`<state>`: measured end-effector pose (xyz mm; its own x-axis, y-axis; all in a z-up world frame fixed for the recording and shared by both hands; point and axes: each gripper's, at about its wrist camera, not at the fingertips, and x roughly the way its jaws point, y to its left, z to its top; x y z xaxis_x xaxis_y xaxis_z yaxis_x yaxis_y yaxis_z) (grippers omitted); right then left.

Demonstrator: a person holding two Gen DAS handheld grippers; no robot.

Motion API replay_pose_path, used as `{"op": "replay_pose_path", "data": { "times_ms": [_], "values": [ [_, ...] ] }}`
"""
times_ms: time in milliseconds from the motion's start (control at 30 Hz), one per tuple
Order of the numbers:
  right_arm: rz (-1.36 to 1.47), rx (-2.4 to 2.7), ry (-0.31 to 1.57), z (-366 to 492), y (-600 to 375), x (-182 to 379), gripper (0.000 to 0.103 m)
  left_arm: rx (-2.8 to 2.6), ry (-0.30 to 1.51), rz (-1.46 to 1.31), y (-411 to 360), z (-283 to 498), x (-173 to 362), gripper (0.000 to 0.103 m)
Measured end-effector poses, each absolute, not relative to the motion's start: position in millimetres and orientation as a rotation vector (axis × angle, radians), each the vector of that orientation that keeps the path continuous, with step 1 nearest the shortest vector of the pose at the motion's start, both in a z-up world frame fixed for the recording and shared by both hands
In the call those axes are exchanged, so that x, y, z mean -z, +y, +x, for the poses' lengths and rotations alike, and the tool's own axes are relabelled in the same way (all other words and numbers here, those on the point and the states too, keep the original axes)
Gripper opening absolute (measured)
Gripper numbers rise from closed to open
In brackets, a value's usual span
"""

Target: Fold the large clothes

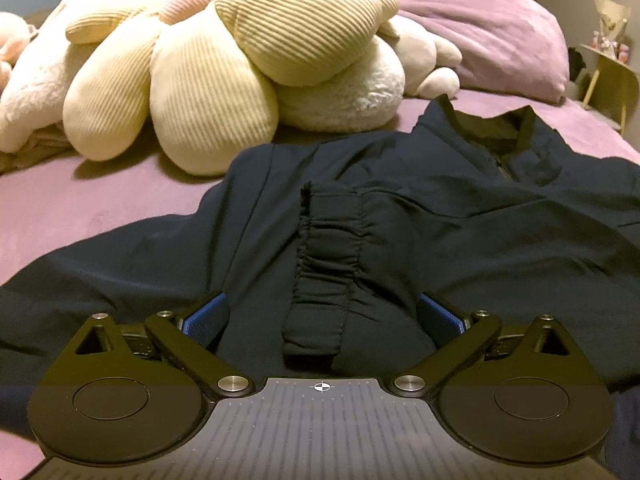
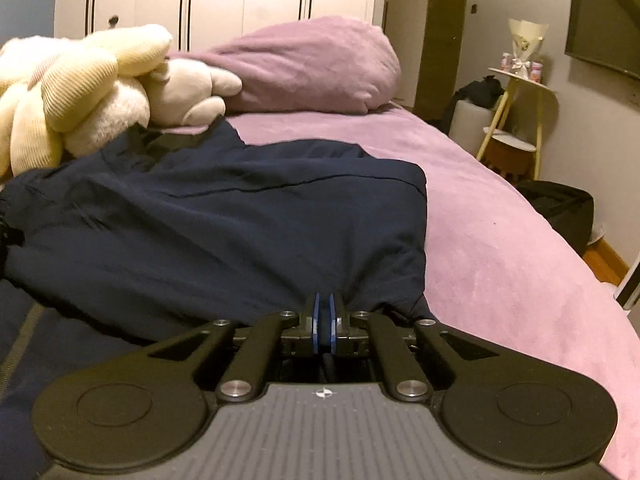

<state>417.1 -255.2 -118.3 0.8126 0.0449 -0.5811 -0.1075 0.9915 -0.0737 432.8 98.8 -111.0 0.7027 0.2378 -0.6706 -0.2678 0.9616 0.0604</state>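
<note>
A large dark navy jacket (image 1: 440, 232) lies spread on the purple bed (image 1: 80, 208), collar toward the pillows. Its sleeve with a gathered black elastic cuff (image 1: 328, 264) is folded over the body and runs toward the left wrist camera. My left gripper (image 1: 320, 312) is open, its blue pads (image 1: 204, 316) wide apart on either side of the sleeve. In the right wrist view my right gripper (image 2: 323, 312) is shut on the near edge of the jacket (image 2: 224, 220), and the cloth bunches at the pinched blue pads.
Cream plush toys (image 1: 208, 72) and a purple pillow (image 1: 492, 40) crowd the head of the bed. Bare purple sheet (image 2: 500, 248) lies to the right of the jacket. Beyond the bed edge stand a small side table (image 2: 516, 108), a dark bag (image 2: 560, 204) and wardrobes (image 2: 224, 0).
</note>
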Motion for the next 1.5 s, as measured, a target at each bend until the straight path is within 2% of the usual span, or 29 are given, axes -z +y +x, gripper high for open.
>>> {"op": "replay_pose_path", "data": {
  "times_ms": [433,533,567,600,767,933,1000,1033,1067,1167,1233,1267,1300,1367,1433,1500],
  "values": [
    [-0.282,-0.023,0.627,427,-231,116,0.005,-0.314,0.786,-0.102,115,418,93,0.103],
    [-0.213,0.061,0.62,414,-232,97,0.019,-0.338,0.761,-0.146,137,395,74,0.103],
    [-0.185,0.083,0.606,405,-233,90,0.032,-0.369,0.748,-0.16,148,383,67,0.103],
    [-0.16,0.083,0.59,397,-233,84,0.038,-0.404,0.728,-0.179,162,369,60,0.103],
    [-0.023,-0.067,0.558,342,-223,67,0.038,-0.493,0.651,-0.35,249,288,51,0.103],
    [0.037,-0.167,0.614,305,-201,77,0.039,-0.688,0.622,-0.636,353,211,81,0.103],
    [0.05,-0.18,0.64,299,-196,81,0.039,-0.737,0.596,-0.749,386,190,93,0.096],
    [0.055,-0.183,0.655,296,-193,83,0.039,-0.757,0.585,-0.787,399,183,97,0.087],
    [0.059,-0.179,0.667,296,-190,84,0.039,-0.777,0.575,-0.822,410,176,101,0.083],
    [0.06,-0.167,0.692,294,-184,86,0.039,-0.792,0.513,-0.969,445,162,115,0.077],
    [0.066,-0.16,0.702,295,-182,86,0.039,-0.793,0.455,-1.041,461,157,117,0.077],
    [0.071,-0.155,0.708,292,-182,86,0.039,-0.794,0.438,-1.06,467,156,117,0.074],
    [0.076,-0.15,0.715,293,-181,87,0.039,-0.791,0.425,-1.072,472,156,118,0.066],
    [0.079,-0.142,0.727,294,-180,91,0.039,-0.801,0.438,-1.087,480,157,121,0.031],
    [0.081,-0.138,0.735,293,-178,94,0.039,-0.801,0.429,-1.127,483,154,125,0.018],
    [0.084,-0.139,0.739,291,-178,96,0.039,-0.781,0.386,-1.137,480,149,121,0.013]
  ]
}}
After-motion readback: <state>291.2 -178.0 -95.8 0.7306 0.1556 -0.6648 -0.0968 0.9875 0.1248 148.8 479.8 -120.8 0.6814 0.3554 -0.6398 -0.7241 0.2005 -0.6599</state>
